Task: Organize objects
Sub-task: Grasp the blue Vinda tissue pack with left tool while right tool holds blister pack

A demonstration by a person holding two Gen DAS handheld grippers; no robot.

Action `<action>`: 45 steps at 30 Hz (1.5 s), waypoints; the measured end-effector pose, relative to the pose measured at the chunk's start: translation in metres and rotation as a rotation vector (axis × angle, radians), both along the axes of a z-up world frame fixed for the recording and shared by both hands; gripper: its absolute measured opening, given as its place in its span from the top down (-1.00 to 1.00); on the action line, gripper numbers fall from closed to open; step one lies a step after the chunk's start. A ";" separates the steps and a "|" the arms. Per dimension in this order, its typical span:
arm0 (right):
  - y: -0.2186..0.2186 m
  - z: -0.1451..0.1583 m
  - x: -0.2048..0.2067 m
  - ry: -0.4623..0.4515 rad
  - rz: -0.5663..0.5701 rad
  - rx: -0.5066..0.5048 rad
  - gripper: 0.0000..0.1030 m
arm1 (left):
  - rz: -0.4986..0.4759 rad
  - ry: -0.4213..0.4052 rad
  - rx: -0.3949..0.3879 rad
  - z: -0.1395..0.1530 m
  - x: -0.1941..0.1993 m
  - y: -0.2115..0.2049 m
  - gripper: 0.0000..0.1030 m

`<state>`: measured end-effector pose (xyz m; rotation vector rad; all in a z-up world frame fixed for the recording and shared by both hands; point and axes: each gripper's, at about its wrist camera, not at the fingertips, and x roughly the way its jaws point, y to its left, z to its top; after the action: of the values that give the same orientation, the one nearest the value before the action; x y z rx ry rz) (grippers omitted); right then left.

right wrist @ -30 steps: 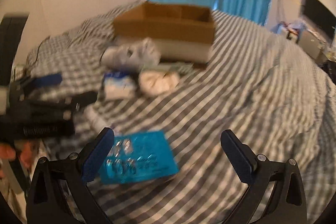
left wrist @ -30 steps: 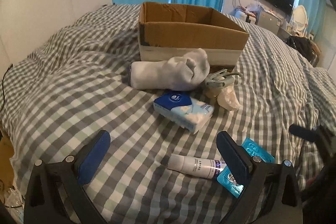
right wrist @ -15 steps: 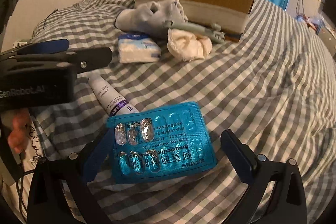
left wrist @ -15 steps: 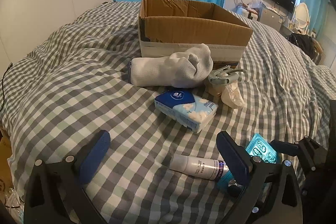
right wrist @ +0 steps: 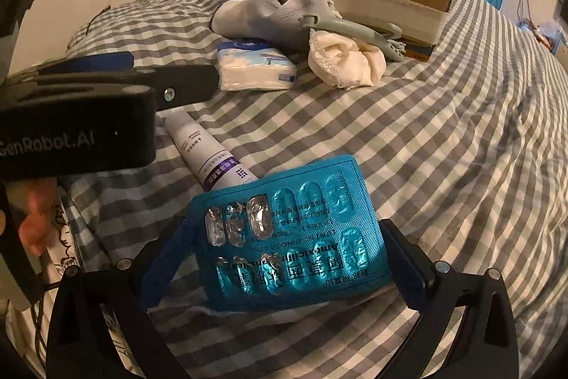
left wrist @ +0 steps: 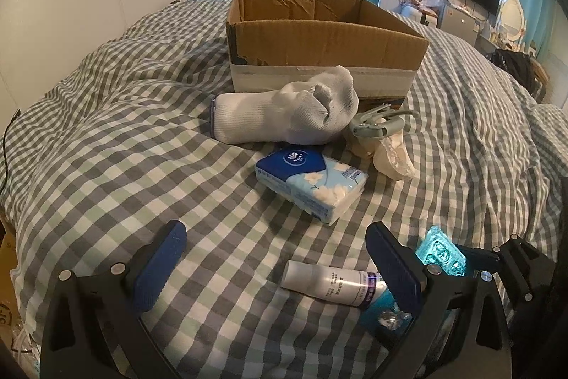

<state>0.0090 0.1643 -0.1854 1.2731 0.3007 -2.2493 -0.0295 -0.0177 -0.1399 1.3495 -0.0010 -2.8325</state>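
Note:
A blue blister pack (right wrist: 294,233) lies on the checked bedspread between the fingers of my right gripper (right wrist: 285,263), which is open and straddles it. A white tube (right wrist: 209,155) lies just beyond the pack, partly under it. My left gripper (left wrist: 280,258) hangs open over the bedspread, with the tube (left wrist: 330,285) near its right finger and nothing held. Farther off are a tissue pack (left wrist: 312,183), a white sock (left wrist: 284,119), a grey clip (left wrist: 376,126) on a cream cloth (left wrist: 392,157), and an open cardboard box (left wrist: 319,38).
The bedspread (left wrist: 124,148) is rumpled, with bare stretches left of the objects and to the right (right wrist: 461,148). A hand (right wrist: 33,222) holds the left gripper's body (right wrist: 78,137) at the bed's left edge. Curtains, a TV and furniture stand far behind.
My right gripper has swung left and come down to the blister pack, which now sits between its fingers. The left gripper has barely moved.

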 end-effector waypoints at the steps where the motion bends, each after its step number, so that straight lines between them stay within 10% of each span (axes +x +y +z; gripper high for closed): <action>1: 0.001 0.001 0.001 0.005 0.001 0.005 -0.87 | -0.001 -0.001 -0.001 0.000 0.000 0.000 -1.00; 3: 0.004 0.005 0.001 0.027 -0.009 0.011 -0.61 | -0.003 -0.003 -0.002 -0.001 -0.002 0.002 -1.00; 23: 0.074 0.041 -0.035 0.086 -0.272 -0.028 -0.59 | -0.028 -0.038 -0.019 -0.035 -0.055 0.032 -1.00; 38: 0.073 0.041 -0.032 0.087 -0.262 -0.027 -0.59 | -0.060 -0.014 0.054 -0.021 -0.029 0.020 -0.33; 42: 0.072 0.053 -0.023 0.129 -0.256 -0.047 -0.59 | -0.075 -0.003 0.105 -0.012 -0.019 0.016 0.45; 45: 0.072 0.063 -0.017 0.153 -0.257 -0.049 -0.58 | -0.087 0.013 0.124 -0.006 -0.012 0.013 0.56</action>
<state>-0.0085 0.2367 -0.1224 1.1721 0.1422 -2.5613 -0.0417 -0.0042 -0.1461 1.3869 0.1213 -2.9585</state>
